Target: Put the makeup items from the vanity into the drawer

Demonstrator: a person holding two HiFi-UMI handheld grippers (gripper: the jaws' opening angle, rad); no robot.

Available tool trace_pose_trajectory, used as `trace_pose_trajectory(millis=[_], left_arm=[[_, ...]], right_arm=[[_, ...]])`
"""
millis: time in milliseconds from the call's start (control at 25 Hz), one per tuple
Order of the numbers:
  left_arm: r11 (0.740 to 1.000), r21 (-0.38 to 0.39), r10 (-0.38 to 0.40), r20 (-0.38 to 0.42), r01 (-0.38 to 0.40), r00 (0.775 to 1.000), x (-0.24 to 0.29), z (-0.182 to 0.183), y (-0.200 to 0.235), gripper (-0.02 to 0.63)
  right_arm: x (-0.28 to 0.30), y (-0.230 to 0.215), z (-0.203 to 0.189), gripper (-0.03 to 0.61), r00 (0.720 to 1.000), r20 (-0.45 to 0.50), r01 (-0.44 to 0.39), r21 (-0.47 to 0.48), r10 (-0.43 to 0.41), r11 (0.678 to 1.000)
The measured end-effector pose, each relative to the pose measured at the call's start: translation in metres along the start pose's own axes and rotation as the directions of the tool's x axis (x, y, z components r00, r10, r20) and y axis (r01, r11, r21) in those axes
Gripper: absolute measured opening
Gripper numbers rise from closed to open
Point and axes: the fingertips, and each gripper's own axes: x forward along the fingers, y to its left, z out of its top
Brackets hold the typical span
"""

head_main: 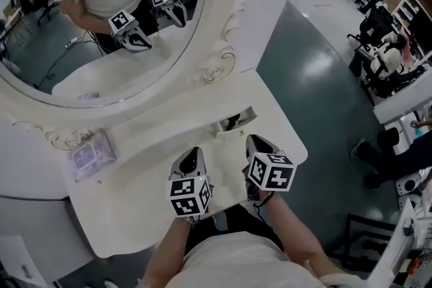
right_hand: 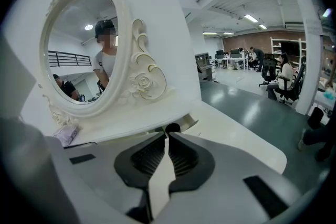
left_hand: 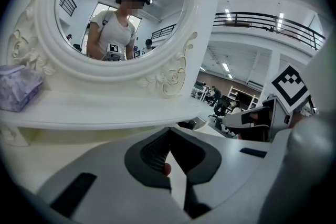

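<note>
- Now I'm holding my left gripper (head_main: 194, 153) and right gripper (head_main: 253, 141) clenched and empty at the vanity's (head_main: 135, 212) front edge.
- Purple pouch (head_main: 91, 155) is lying back-left, nearer my left gripper; drawer (head_main: 236, 121) back-right.

The right gripper (right_hand: 167, 140), jaws together and empty, points at the open drawer (right_hand: 190, 124) under the mirror (right_hand: 79, 44).

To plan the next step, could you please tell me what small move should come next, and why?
Probably swing the left gripper toward the purple packet and open its jaws: the packet lies on the vanity at the left, outside the open drawer, and that gripper's jaws are shut.
</note>
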Motion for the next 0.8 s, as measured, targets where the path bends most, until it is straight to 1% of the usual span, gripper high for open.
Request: trace_pose_trajectory(millis=[280,480,680,800], left_arm=[[1.0,0.01,-0.006,0.001,0.006,1.0,-0.018,-0.007,-0.003,0.006],[1.0,0.007,-0.008,-0.002,0.008,1.0,-0.026,-0.015,-0.002,0.006],[1.0,0.012,-0.014,-0.012,0.014,1.0,-0.029,-0.021,-0.008,0.005],[1.0,0.018,-0.008,0.002,0.008,1.0,-0.032,-0.018,-0.015,0.005]], right_arm=[[-0.013,0.01,-0.016,0.034,1.0,-0.008,-0.014,-0.001,0.014,1.0],[-0.02,0.016,-0.029,0.029,1.0,-0.017,-0.023,-0.02,0.023,1.0],[-0.032,0.013,-0.036,0.023,1.0,-0.017,-0.022,-0.025,0.022,0.999],[-0.039,0.007,-0.034,0.021,1.0,-0.005,-0.029,-0.031,0.029,0.999]])
